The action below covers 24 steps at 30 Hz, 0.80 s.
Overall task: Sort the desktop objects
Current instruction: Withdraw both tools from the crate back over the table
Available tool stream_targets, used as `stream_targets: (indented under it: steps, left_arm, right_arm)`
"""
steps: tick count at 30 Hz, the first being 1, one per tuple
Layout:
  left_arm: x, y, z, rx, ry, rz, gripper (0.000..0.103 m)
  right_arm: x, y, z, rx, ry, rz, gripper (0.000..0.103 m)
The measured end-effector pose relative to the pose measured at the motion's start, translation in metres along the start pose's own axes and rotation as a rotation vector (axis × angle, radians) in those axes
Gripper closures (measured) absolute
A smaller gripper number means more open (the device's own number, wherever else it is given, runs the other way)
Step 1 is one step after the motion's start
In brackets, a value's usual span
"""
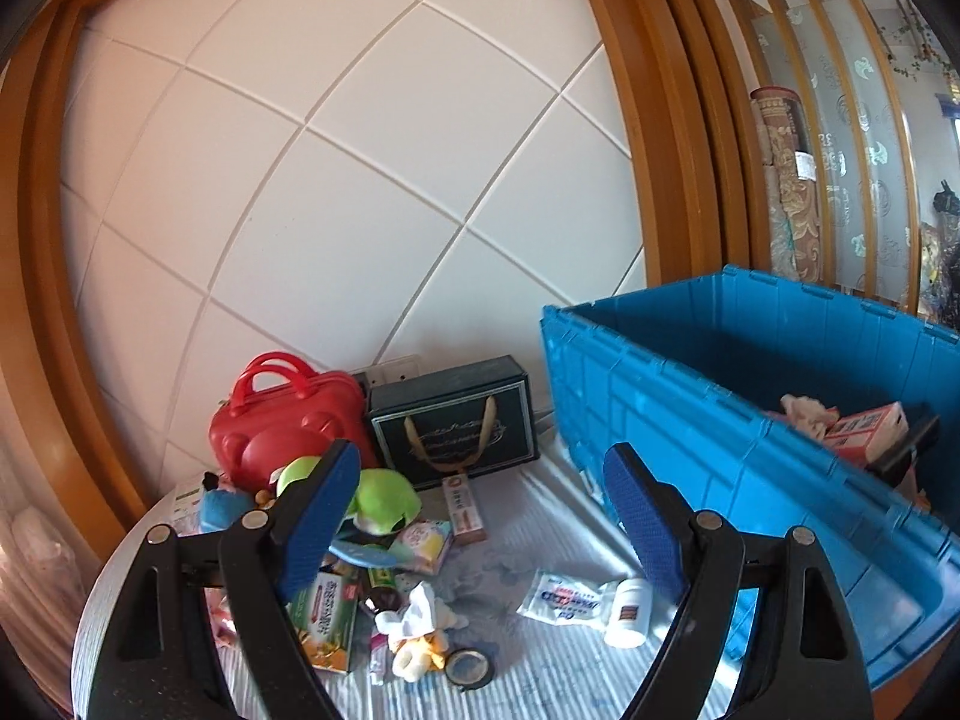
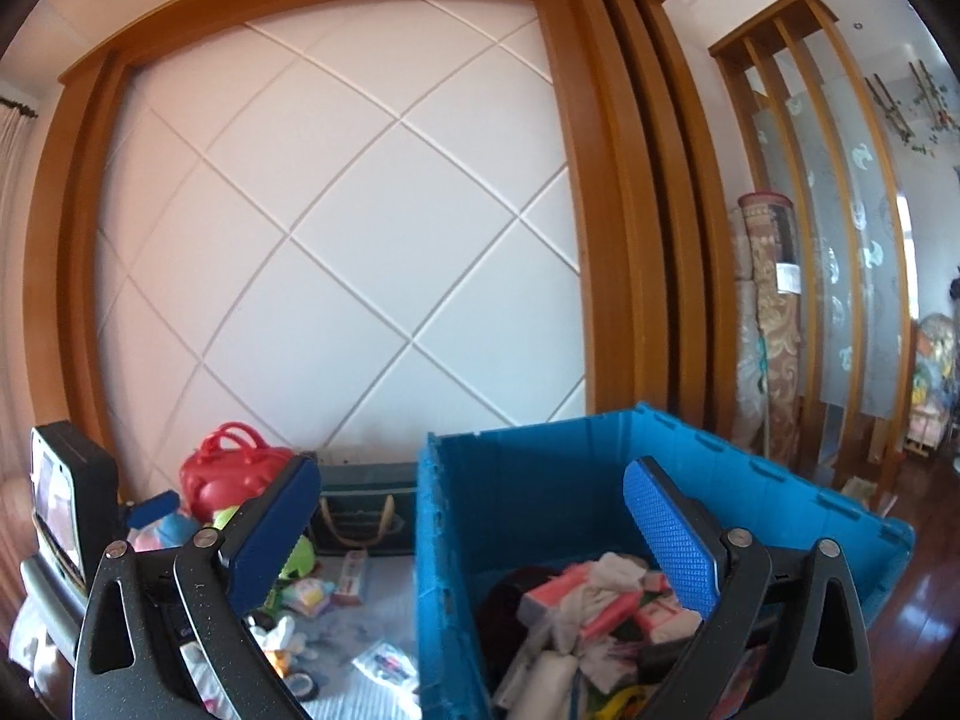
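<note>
A heap of small objects lies on the striped cloth [image 1: 540, 534]: a green plush [image 1: 387, 495], a green box [image 1: 327, 612], a white pill bottle [image 1: 627, 612], a white sachet [image 1: 561, 597] and a tape roll [image 1: 471, 666]. My left gripper [image 1: 480, 516] hangs open above them with nothing between its fingers. The blue crate [image 1: 690, 420] stands to the right. My right gripper [image 2: 474, 534] is wide open and empty over the blue crate's [image 2: 444, 570] left wall. Inside the crate lie pink-and-white boxes [image 2: 552, 591] and crumpled cloth [image 2: 618, 570].
A red carry case [image 1: 282, 420] and a dark gift box [image 1: 456, 420] stand at the back against the white panelled wall. A small red-and-white carton [image 1: 465, 507] lies before the gift box. A black device with a screen [image 2: 66, 510] shows at the right wrist view's left edge.
</note>
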State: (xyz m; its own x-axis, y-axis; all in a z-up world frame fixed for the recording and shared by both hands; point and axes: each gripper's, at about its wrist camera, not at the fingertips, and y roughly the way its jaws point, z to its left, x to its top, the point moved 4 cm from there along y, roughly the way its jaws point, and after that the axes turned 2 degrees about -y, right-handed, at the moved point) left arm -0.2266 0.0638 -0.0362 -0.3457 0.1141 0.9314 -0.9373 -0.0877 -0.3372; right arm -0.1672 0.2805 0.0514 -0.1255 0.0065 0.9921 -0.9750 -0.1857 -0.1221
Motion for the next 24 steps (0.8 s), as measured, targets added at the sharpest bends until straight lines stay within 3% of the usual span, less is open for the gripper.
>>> stream_targets:
  steps: [5,10,16,24]
  left_arm:
    - [-0.056,0.003,0.051,0.066,-0.002,0.067,0.020]
    - [-0.128,0.011,0.097,0.101,-0.033,0.176,0.020]
    - [-0.207,0.023,0.127,0.090,-0.024,0.330,0.020]
    - [-0.283,0.043,0.134,0.084,-0.069,0.471,0.020]
  right_arm:
    - [-0.013,0.014,0.048,0.042,-0.025,0.030,0.000]
    - [-0.052,0.042,0.099,0.095,-0.051,0.124,0.000]
    - [-0.121,0.084,0.155,0.165,-0.109,0.292,0.000]
    - [-0.247,0.147,0.198,0.244,-0.176,0.584,0.001]
